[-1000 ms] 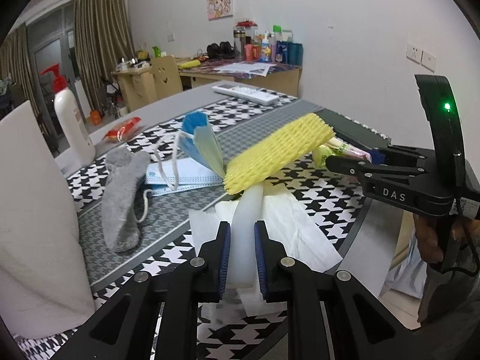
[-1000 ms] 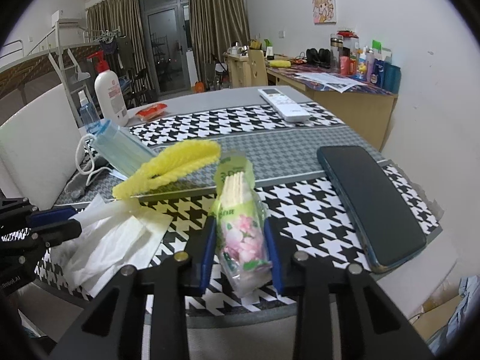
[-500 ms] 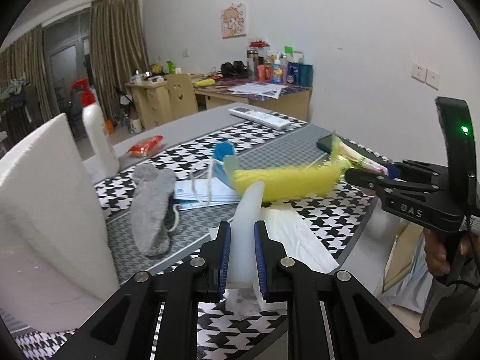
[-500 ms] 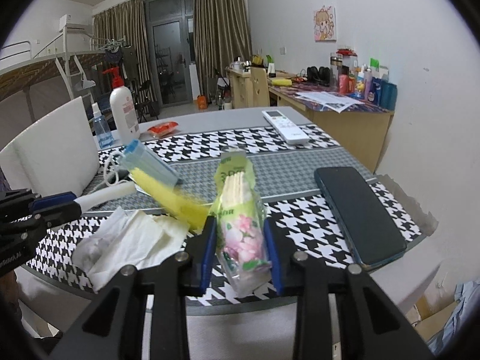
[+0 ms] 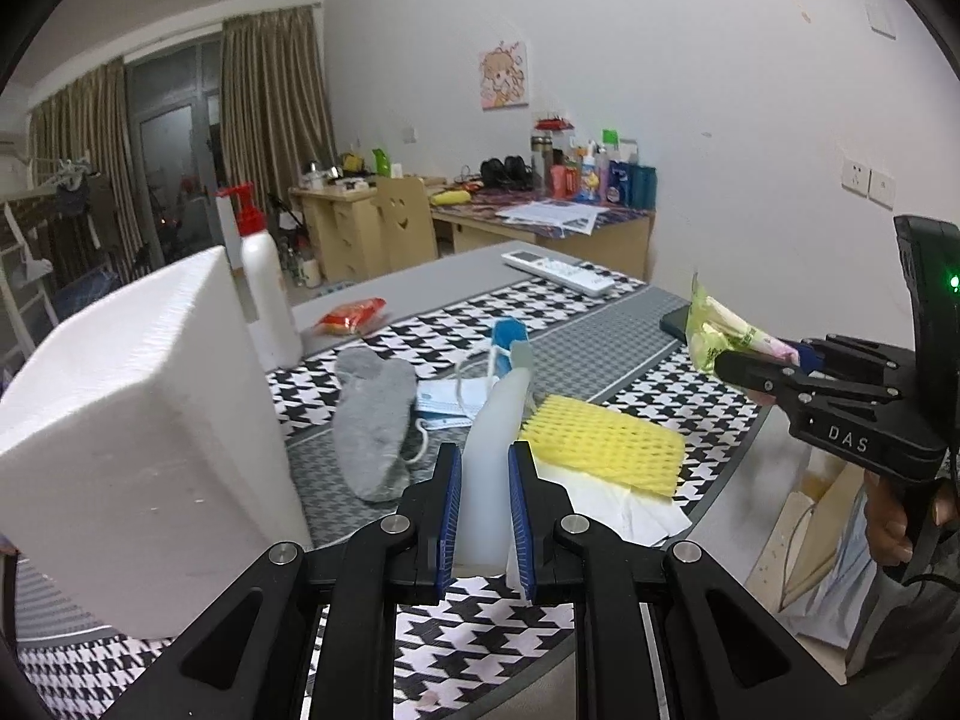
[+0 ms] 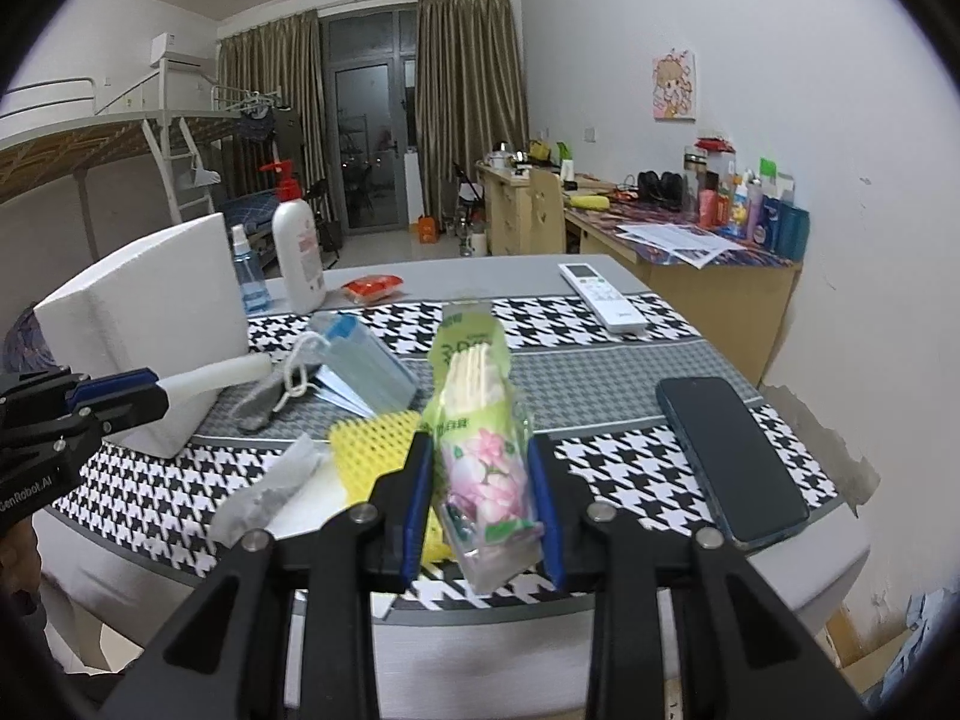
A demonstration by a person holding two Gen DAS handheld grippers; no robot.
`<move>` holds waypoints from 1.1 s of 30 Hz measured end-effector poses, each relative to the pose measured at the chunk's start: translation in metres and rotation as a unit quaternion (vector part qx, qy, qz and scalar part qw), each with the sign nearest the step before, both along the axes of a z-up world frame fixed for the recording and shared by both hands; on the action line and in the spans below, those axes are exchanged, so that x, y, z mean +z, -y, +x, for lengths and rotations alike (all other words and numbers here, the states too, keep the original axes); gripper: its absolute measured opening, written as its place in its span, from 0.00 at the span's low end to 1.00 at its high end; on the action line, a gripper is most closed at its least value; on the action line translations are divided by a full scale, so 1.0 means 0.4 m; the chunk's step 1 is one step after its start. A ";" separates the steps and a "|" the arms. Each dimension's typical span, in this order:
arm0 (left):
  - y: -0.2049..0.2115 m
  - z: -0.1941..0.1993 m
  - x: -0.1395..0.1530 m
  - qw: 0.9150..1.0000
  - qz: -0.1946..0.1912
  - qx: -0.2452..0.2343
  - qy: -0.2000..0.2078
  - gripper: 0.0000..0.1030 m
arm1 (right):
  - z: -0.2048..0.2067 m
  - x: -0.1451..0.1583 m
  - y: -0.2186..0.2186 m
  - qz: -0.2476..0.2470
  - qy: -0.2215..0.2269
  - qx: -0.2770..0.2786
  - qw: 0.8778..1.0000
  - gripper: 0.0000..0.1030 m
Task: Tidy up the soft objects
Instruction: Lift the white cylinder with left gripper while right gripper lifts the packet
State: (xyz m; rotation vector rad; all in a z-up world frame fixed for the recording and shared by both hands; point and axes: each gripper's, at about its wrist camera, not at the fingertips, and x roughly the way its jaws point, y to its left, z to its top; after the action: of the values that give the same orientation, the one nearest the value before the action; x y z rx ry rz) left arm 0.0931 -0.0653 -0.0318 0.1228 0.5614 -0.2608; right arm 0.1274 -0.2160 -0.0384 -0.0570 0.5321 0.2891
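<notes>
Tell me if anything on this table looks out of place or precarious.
The dark smartphone lies at the table's near edge, its corner seemingly slightly overhanging. The loose blue face masks sprawl in an untidy pile, straps tangled over the grey sock.

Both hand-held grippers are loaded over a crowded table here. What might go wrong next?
1. The right hand-held gripper pinches the tissue pack low down, leaving most of it standing free above the fingers, so it may tilt or slip.
2. The phone lies at the table edge beside that gripper; a sideways swing might knock it off.
3. The white foam tube in the left hand-held gripper could snag the mask loops.
</notes>
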 end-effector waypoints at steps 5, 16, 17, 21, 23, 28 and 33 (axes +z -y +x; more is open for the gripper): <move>-0.013 -0.020 0.026 1.000 0.002 0.012 0.016 0.17 | -0.017 0.019 -0.021 0.004 0.011 0.013 1.000 0.35; -0.045 -0.027 0.074 0.999 -0.003 0.021 0.032 0.17 | -0.025 0.068 -0.081 0.010 0.032 0.041 0.999 0.35; -0.044 -0.025 0.079 0.999 -0.002 0.022 0.033 0.17 | -0.024 0.072 -0.083 0.010 0.034 0.042 0.998 0.35; -0.057 -0.020 0.101 0.999 -0.009 0.025 0.042 0.16 | -0.015 0.094 -0.101 0.014 0.038 0.050 0.998 0.35; -0.063 -0.017 0.113 0.999 -0.010 0.027 0.046 0.16 | -0.014 0.105 -0.111 0.015 0.043 0.051 0.998 0.35; -0.073 -0.007 0.135 0.998 -0.011 0.032 0.054 0.16 | -0.002 0.122 -0.130 0.017 0.048 0.060 0.997 0.35; -0.076 0.001 0.123 0.998 -0.007 0.035 0.044 0.16 | 0.009 0.126 -0.146 0.013 0.051 0.066 0.996 0.35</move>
State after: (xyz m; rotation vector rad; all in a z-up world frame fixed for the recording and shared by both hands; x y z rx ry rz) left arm 0.0935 -0.0350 0.0175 0.1004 0.4753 -0.1892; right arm 0.1311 -0.1575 0.0122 -0.0823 0.4239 0.4203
